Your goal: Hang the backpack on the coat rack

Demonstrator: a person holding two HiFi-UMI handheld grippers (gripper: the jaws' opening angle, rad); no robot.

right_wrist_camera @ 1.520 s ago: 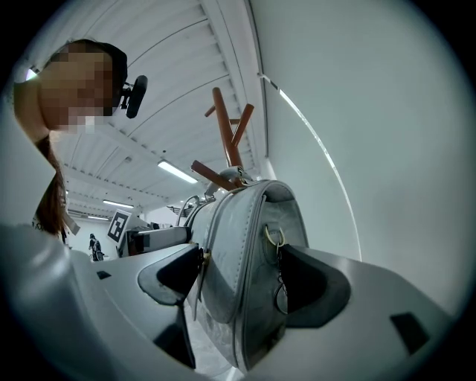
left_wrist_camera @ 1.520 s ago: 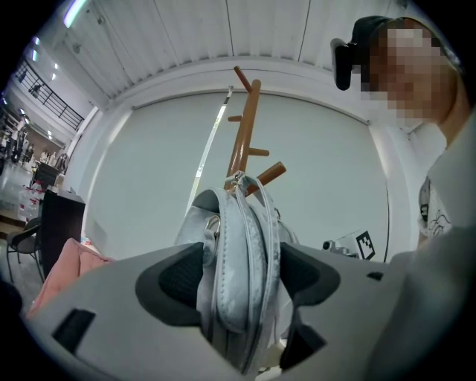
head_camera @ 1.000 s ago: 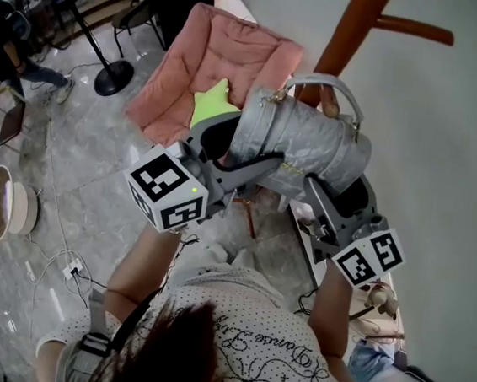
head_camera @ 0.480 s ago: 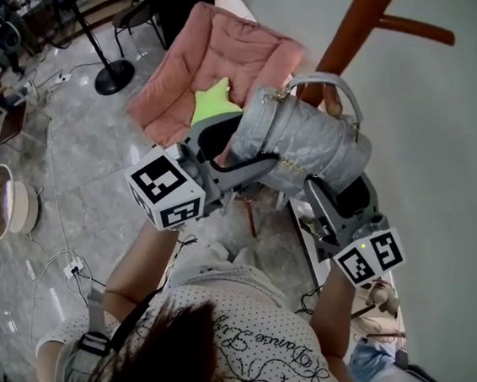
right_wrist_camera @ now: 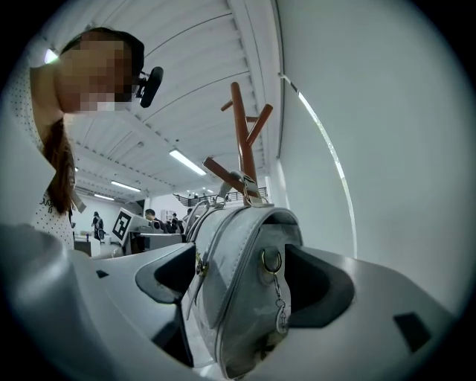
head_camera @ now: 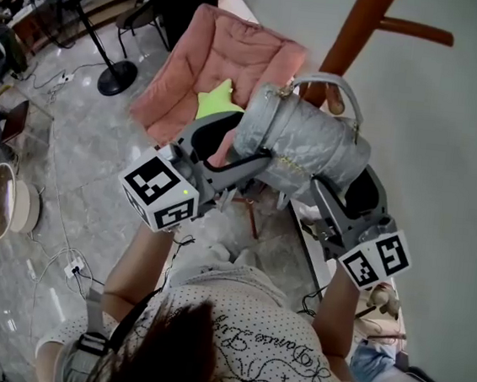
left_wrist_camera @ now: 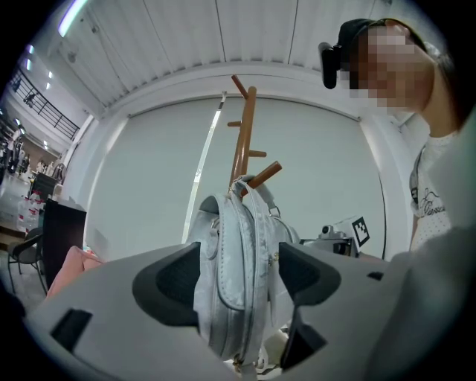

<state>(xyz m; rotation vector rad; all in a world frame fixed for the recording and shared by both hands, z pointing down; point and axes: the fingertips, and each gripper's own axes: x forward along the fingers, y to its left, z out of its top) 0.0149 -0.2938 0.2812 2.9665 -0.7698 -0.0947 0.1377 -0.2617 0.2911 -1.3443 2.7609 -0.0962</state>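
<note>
The grey quilted backpack (head_camera: 303, 142) hangs by its top handle (head_camera: 334, 83) on a peg (left_wrist_camera: 264, 175) of the wooden coat rack (head_camera: 357, 29). My left gripper (head_camera: 248, 140) comes in from the left, and its pads press both faces of the backpack (left_wrist_camera: 238, 275). From the lower right, my right gripper (head_camera: 341, 184) straddles the bag's other end. Its jaws are opening, with the backpack (right_wrist_camera: 238, 298) between them and hardly any gap at either pad. The rack's post (right_wrist_camera: 242, 134) rises behind the bag.
A pink folding chair (head_camera: 218, 65) with a green cushion (head_camera: 218, 99) stands on the floor left of the rack. The white wall (head_camera: 449, 123) is close on the right. A black stand base (head_camera: 115, 78) and cables (head_camera: 62, 252) lie on the marble floor.
My right gripper has drawn back a little toward the lower right. My left gripper has edged slightly left. The backpack stays on the peg.
</note>
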